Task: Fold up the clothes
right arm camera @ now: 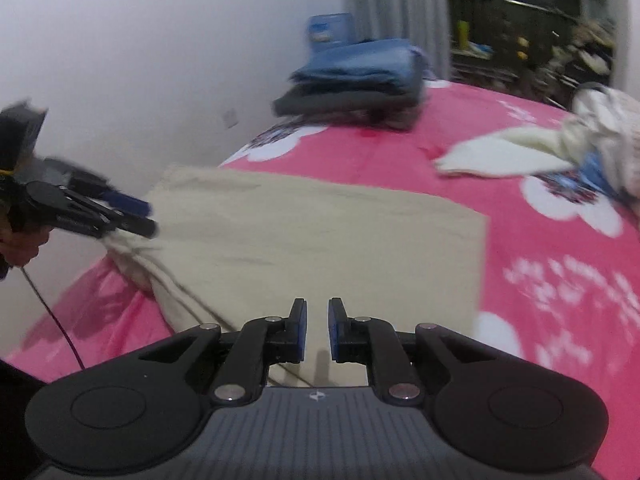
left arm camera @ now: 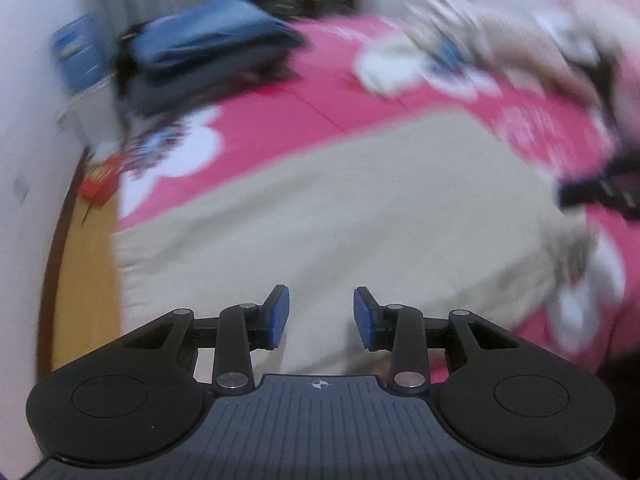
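The beige garment (right arm camera: 320,232) lies spread flat on the pink flowered bed cover (right arm camera: 560,272), its bunched end (with what looks like a drawstring trailing) hanging over the near left edge of the bed. The left gripper (left arm camera: 321,318) has its blue pads parted with nothing between them; seen from the right wrist view it hovers at that bunched end. The right gripper (right arm camera: 317,330) hangs over the garment's near edge, fingers slightly apart and empty.

The step in hand seems to be taking hold for a fold. To do it well, each gripper should pinch one corner of the same edge, catching all layers, then lift evenly and lay that edge squarely onto the opposite one. The folded blue stack (right arm camera: 360,76) sits at the far edge; an unsorted pile (right arm camera: 592,136) lies toward the far right corner.
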Available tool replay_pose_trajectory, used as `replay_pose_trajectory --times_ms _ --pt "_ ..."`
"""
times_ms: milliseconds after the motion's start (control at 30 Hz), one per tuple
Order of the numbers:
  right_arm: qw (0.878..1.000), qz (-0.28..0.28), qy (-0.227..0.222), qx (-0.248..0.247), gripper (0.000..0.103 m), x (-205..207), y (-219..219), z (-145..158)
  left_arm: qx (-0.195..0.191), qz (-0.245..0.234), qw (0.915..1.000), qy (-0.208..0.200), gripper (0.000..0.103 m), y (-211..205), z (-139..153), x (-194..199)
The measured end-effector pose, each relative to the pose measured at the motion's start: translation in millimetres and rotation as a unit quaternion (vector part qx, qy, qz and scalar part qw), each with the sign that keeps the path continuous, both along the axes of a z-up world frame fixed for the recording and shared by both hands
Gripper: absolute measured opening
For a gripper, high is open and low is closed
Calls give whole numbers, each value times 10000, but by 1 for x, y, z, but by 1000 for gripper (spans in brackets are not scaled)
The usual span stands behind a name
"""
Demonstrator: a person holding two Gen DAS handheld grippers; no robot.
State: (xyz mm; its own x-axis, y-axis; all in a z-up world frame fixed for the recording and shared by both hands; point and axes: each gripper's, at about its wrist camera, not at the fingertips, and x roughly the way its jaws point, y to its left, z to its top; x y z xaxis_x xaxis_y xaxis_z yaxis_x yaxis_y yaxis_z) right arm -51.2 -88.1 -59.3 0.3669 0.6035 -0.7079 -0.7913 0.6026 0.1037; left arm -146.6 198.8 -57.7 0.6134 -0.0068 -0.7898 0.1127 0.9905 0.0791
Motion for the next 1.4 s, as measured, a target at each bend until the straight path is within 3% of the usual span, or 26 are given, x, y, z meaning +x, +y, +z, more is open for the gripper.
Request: replay_pose_trajectory --times_ms 67,133,233,333,433,533,633,733,800,867,900,1033,1233,1400 --pt "9988 207 60 -433 12 -4 9 -30 572 -317 9977 -175 38 -12 -21 -13" --pt "9986 280 -49 -437 12 -10 6 -49 440 -271 9983 -261 39 -6 -23 -18" --pt "9979 290 -83 -577 13 -12 10 -34 219 -15 9997 -86 39 4 -10 -7" --pt "9994 274 -193 -119 13 -14 14 -6 342 -108 9991 -229 39 -3 3 -8" --pt "9982 468 -348 162 13 -19 25 1 77 -309 9990 -301 39 -11 6 -5" --pt "9977 582 -119 -335 13 -19 38 -34 264 -559 9980 -162 41 -25 -13 -6" --pt "9984 451 -86 -327 13 -22 31 -44 202 -482 9985 -153 42 -23 -18 -8" --pt "9995 249 66 -182 13 -18 23 -29 7 -279 9996 -40 42 -16 -6 -2" --pt "9998 -82 119 139 14 -8 8 -17 156 -312 9994 -91 42 -18 2 -2" --pt "9962 -564 310 584 22 8 -15 -7 178 -385 9989 -203 43 -22 9 -1" --pt "9918 -857 456 829 28 19 -28 -3 111 -393 9988 -254 43 -23 11 2" --pt "9604 -2003 1280 1453 34 68 -80 -10 -198 -328 9987 -331 44 -29 9 27" --pt "9120 -2551 2495 2022 39 109 -111 -39 -834 -367 9955 -259 44 -52 2 87" --pt "8804 -2727 3051 2396 40 110 -122 -61 -1493 -405 9879 -98 45 -72 -1 140"
